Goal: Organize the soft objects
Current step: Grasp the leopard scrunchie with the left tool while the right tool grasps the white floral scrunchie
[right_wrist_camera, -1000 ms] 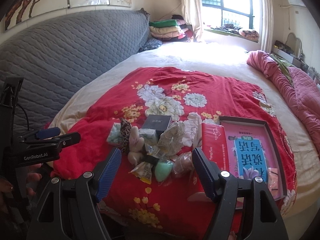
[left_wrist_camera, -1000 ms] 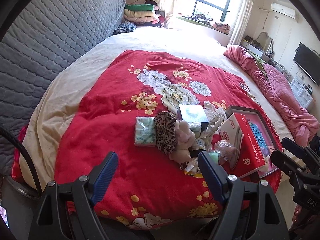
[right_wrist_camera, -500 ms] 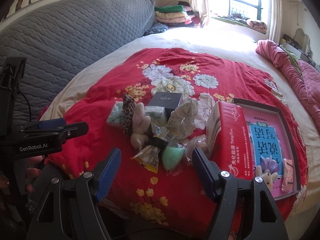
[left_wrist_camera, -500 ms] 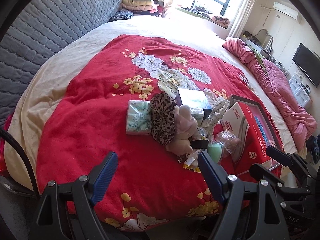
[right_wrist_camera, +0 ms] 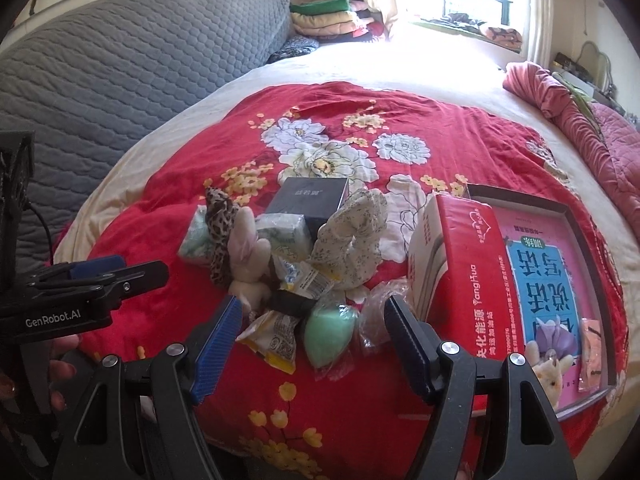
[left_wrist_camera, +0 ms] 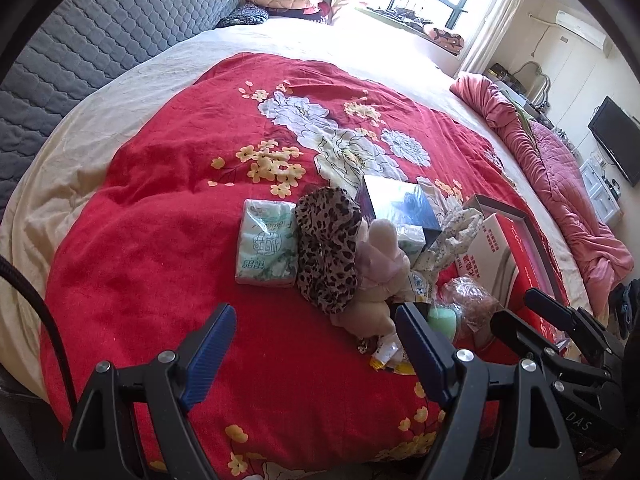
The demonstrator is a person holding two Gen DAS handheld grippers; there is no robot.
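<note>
On the bed [right_wrist_camera: 400,60] we see a red floral blanket [left_wrist_camera: 168,208] carrying a heap of small things. Biggest: open red cardboard box [right_wrist_camera: 472,264] at the heap's right, touching a dark-framed pink tray [right_wrist_camera: 576,216]. Next, a black square box [right_wrist_camera: 308,200] at the back, a leopard-print fabric piece [left_wrist_camera: 326,248], a green-white tissue pack [left_wrist_camera: 266,248] just left of it, a pink plush toy [left_wrist_camera: 380,256], and a mint-green egg-shaped sponge [right_wrist_camera: 326,336] in front. Left hand-held gripper [left_wrist_camera: 316,344] and right hand-held gripper [right_wrist_camera: 314,340] both spread, pinching nothing, above the blanket's near edge.
</note>
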